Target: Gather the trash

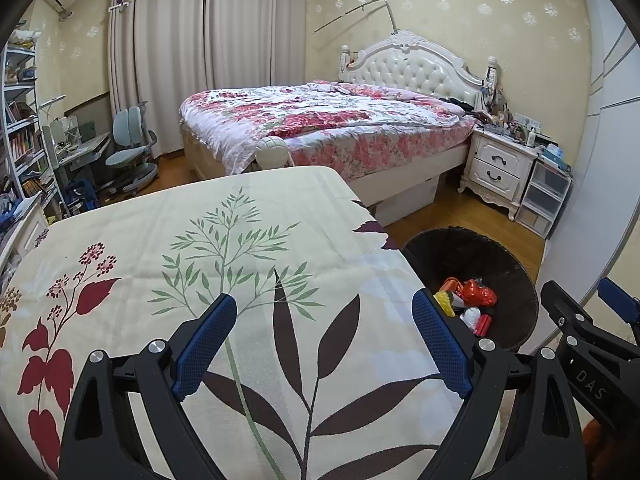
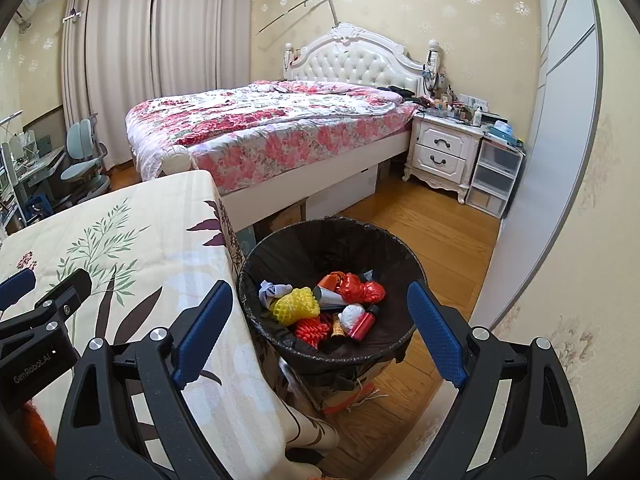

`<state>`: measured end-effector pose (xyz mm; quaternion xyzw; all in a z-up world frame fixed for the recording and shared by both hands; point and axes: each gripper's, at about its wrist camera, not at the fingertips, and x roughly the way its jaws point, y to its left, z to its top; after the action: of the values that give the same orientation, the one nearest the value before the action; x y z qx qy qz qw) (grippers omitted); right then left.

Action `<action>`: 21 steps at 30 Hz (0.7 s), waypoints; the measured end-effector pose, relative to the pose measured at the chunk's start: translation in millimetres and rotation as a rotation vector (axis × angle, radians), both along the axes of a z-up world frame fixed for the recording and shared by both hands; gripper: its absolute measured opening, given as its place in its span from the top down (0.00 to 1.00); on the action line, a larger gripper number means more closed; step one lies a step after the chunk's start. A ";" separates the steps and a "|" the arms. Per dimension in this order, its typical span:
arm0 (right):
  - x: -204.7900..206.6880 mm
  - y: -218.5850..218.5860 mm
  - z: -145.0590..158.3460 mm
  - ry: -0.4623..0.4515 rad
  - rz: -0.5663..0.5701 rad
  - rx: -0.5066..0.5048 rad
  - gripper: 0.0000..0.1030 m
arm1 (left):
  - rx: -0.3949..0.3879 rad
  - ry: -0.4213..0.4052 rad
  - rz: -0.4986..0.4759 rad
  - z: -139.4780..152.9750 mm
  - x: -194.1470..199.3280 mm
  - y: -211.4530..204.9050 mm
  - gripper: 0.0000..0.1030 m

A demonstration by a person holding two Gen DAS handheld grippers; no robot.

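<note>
with both grippers [image 1: 324,344] [image 2: 320,332] spread and empty, bin [image 2: 280,240] below right one, trash [image 2: 296,306] already inside.

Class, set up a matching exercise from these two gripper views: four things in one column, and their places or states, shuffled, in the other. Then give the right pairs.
Things
1. yellow foam net
2. bin
3. left gripper
4. nightstand

Places or states
A. open, over the table
B. beside the bed
C. lying in the bin
D. on the floor at the table's edge

Pairs: 1-C, 2-D, 3-A, 4-B
</note>
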<state>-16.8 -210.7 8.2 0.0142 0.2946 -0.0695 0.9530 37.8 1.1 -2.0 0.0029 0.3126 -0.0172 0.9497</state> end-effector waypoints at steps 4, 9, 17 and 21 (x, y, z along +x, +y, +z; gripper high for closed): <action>-0.8 -0.2 0.0 -0.001 0.000 0.000 0.16 | 0.000 0.002 0.002 0.2 0.4 -1.7 0.14; -1.2 -0.7 -0.2 -0.001 0.000 0.000 0.16 | -0.003 0.002 0.003 0.3 -0.3 -1.8 0.14; -1.1 -0.6 -0.3 -0.001 0.000 0.000 0.16 | -0.006 0.003 0.002 -0.1 -0.5 -1.6 0.14; -1.2 -0.5 -0.3 -0.001 0.000 -0.001 0.16 | -0.005 0.003 0.002 -0.3 -0.5 -1.5 0.14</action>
<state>-18.0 -211.1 7.9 0.0140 0.2940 -0.0697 0.9532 37.3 -0.4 -2.2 0.0001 0.3140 -0.0172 0.9493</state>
